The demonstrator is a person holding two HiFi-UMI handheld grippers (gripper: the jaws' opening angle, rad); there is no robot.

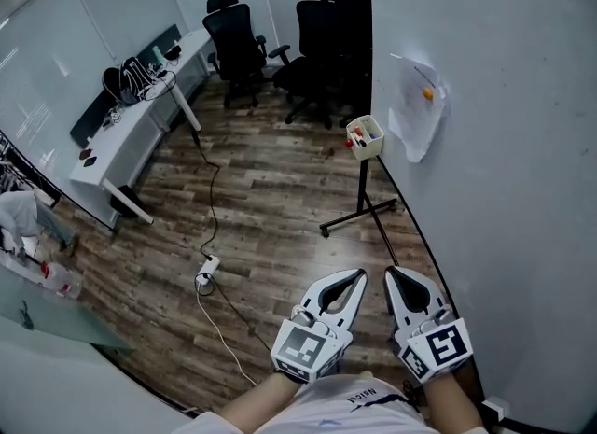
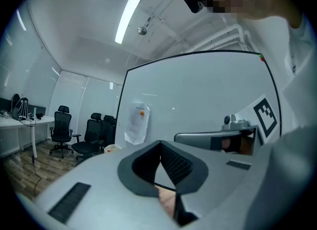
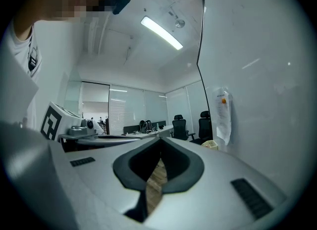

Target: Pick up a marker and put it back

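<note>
A small cream tray (image 1: 365, 137) hangs on the whiteboard's (image 1: 504, 171) edge and holds markers, one with a red cap (image 1: 359, 141). The same tray shows small and far off in the left gripper view (image 2: 112, 148) and the right gripper view (image 3: 209, 145). My left gripper (image 1: 361, 275) and right gripper (image 1: 389, 273) are held side by side low in the head view, well short of the tray. Both are shut, tips meeting, with nothing between them. They point up toward the board and room.
A paper sheet (image 1: 417, 105) with an orange dot is stuck on the whiteboard above the tray. The board's black stand legs (image 1: 359, 213) spread over the wood floor. A cable and power strip (image 1: 205, 272) lie to the left. Office chairs (image 1: 280, 45) and a white desk (image 1: 140, 124) stand farther off.
</note>
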